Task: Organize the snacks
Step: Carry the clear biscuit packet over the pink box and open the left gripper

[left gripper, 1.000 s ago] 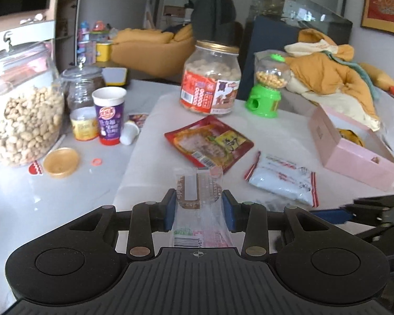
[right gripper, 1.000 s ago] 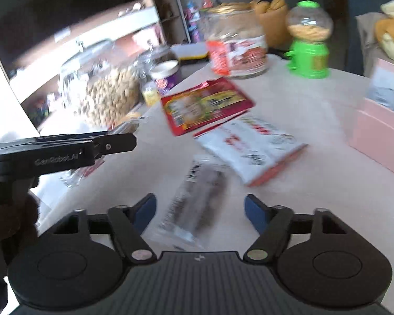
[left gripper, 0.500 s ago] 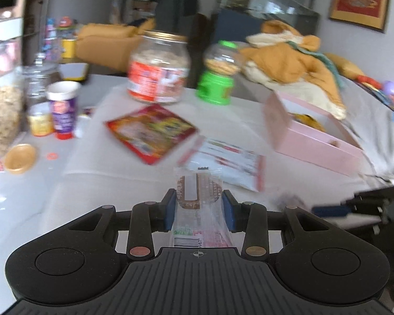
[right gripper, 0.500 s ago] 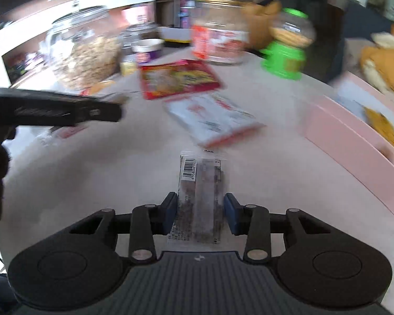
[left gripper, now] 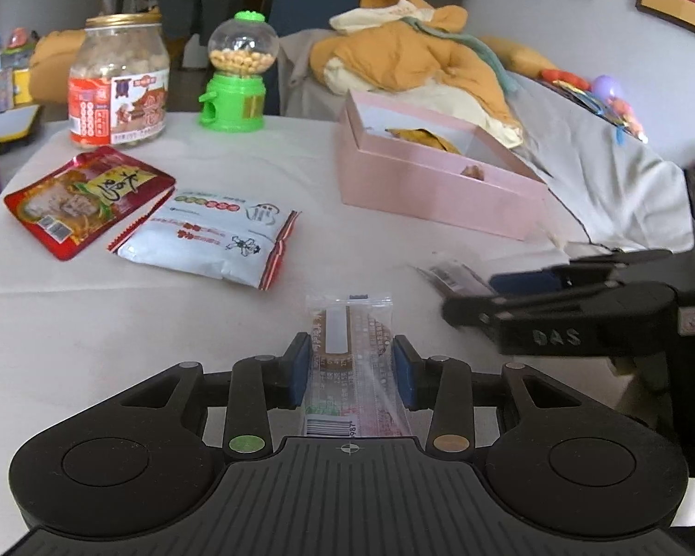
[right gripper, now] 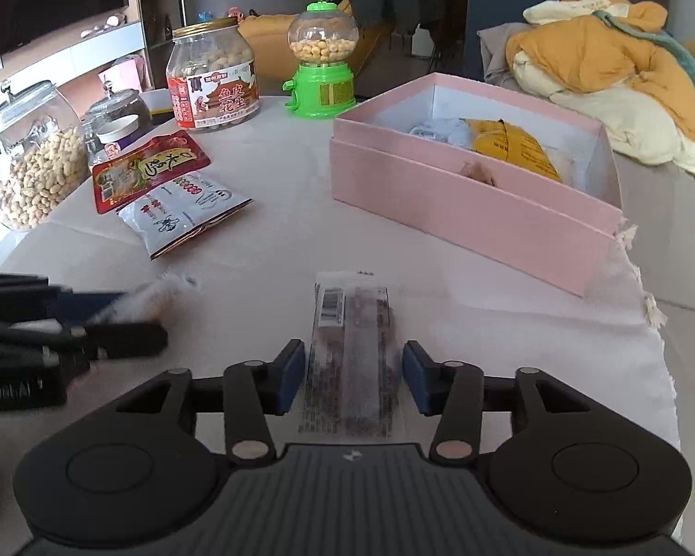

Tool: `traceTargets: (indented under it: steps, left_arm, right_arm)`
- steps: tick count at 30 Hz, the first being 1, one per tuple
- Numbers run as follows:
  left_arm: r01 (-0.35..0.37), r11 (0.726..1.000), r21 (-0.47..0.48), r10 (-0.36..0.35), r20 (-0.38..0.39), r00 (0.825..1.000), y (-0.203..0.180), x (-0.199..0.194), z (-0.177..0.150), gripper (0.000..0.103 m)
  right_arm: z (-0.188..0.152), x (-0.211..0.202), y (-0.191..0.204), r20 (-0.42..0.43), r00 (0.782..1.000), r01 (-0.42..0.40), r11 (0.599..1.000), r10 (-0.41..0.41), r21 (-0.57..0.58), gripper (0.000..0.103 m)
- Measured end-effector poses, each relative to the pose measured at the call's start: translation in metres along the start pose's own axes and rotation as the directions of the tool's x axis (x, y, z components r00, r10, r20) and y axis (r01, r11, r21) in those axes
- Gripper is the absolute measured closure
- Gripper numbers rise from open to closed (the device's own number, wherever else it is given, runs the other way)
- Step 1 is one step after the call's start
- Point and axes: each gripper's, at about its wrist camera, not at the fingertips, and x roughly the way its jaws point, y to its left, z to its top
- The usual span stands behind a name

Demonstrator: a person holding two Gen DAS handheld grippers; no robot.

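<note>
On the table (right gripper: pixel 273 250), two snack bags (right gripper: pixel 176 213) lie left of the open box (right gripper: pixel 463 208), jars (right gripper: pixel 213 78) behind them.

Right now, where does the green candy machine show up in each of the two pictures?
Left wrist view: the green candy machine stands upper left, just right of the red-labelled jar.
Right wrist view: the machine is top centre, again right of that jar.
Shared landmark: the pink box.
</note>
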Motion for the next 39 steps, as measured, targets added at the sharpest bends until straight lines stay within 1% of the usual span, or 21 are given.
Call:
traceTargets:
  steps: [1,4,6,8,11,14,16,18,21,24,28,30,31,32,33,34,35,36,37,39]
  left_arm:
    - [0.001,1.0,-0.001,-0.001,0.002,1.0,0.0,0.0,0.0,0.06]
    - [0.009,1.0,-0.023,-0.009,0.009,1.0,0.002,0.002,0.0,0.059]
    - [0.007,1.0,-0.026,-0.007,0.007,1.0,0.001,0.002,0.001,0.059]
    - [-0.006,1.0,-0.015,0.006,-0.003,1.0,-0.003,0.003,0.003,0.058]
    - [-0.02,1.0,0.01,0.021,-0.026,0.999,-0.008,0.003,0.007,0.06]
    - [0.0,1.0,-0.001,0.0,-0.023,1.0,-0.012,0.003,0.02,0.061]
    - [-0.008,1.0,0.007,0.008,0.006,1.0,-0.016,0.001,0.037,0.061]
    - [-0.006,0.999,0.033,0.005,0.049,0.999,-0.023,-0.001,0.062,0.061]
    - [0.018,0.997,0.07,-0.025,0.115,0.993,-0.036,0.001,0.106,0.061]
    - [0.055,0.996,0.076,-0.068,0.181,0.981,-0.051,0.011,0.152,0.061]
    - [0.138,0.99,0.021,-0.139,0.234,0.962,-0.067,0.048,0.202,0.056]
    - [0.141,0.99,-0.032,-0.129,0.234,0.964,-0.072,0.079,0.217,0.056]
    - [0.133,0.989,-0.059,-0.119,0.2,0.972,-0.073,0.101,0.221,0.056]
    - [0.127,0.989,-0.072,-0.116,0.144,0.983,-0.074,0.121,0.222,0.057]
    - [0.119,0.989,-0.085,-0.112,0.087,0.99,-0.073,0.139,0.22,0.057]
    - [0.109,0.99,-0.093,-0.104,0.05,0.993,-0.073,0.152,0.215,0.057]
    - [0.105,0.99,-0.091,-0.101,0.043,0.994,-0.072,0.156,0.209,0.057]
    - [0.114,0.99,-0.081,-0.109,0.057,0.992,-0.07,0.153,0.204,0.057]
    - [0.128,0.99,-0.063,-0.123,0.081,0.989,-0.068,0.147,0.198,0.057]
    - [0.135,0.99,-0.032,-0.131,0.104,0.986,-0.06,0.129,0.187,0.057]
  right_arm:
    - [0.002,0.003,0.002,0.004,1.0,0.006,1.0,-0.006,-0.001,0.05]
    - [0.011,0.014,0.003,0.016,1.0,0.012,1.0,-0.013,0.016,0.049]
    - [0.015,0.017,0.005,0.018,1.0,0.007,1.0,-0.007,0.016,0.061]
    - [0.016,0.014,0.01,0.011,1.0,0.002,1.0,-0.002,0.006,0.063]
    - [0.014,-0.002,0.008,0.036,0.999,-0.022,1.0,0.021,0.021,0.063]
    - [0.015,-0.026,-0.004,0.084,0.996,-0.029,0.998,0.024,0.057,0.063]
    - [0.015,-0.044,-0.017,0.117,0.993,-0.04,0.994,0.028,0.098,0.063]
    - [0.013,-0.058,-0.03,0.142,0.99,-0.045,0.989,0.024,0.143,0.063]
    - [0.007,-0.069,-0.041,0.166,0.986,-0.039,0.984,0.01,0.172,0.063]
    - [0.001,-0.069,-0.045,0.168,0.986,-0.035,0.982,0.003,0.184,0.063]
    - [-0.005,-0.065,-0.046,0.161,0.987,-0.054,0.978,0.021,0.203,0.063]
    - [-0.006,-0.062,-0.046,0.156,0.987,-0.058,0.977,0.025,0.207,0.063]
    - [-0.008,-0.061,-0.047,0.154,0.988,-0.059,0.976,0.027,0.208,0.063]
    - [-0.009,-0.061,-0.047,0.152,0.988,-0.061,0.976,0.03,0.209,0.063]
    - [-0.009,-0.058,-0.047,0.148,0.989,-0.062,0.976,0.031,0.207,0.063]
    - [-0.009,-0.056,-0.046,0.143,0.989,-0.058,0.977,0.029,0.205,0.063]
    - [-0.009,-0.055,-0.045,0.136,0.99,-0.052,0.978,0.024,0.203,0.063]
    - [-0.009,-0.053,-0.044,0.129,0.991,-0.043,0.979,0.017,0.199,0.063]
    - [-0.01,-0.052,-0.042,0.126,0.992,-0.037,0.98,0.013,0.194,0.063]
    - [-0.01,-0.05,-0.042,0.123,0.992,-0.034,0.981,0.011,0.19,0.063]
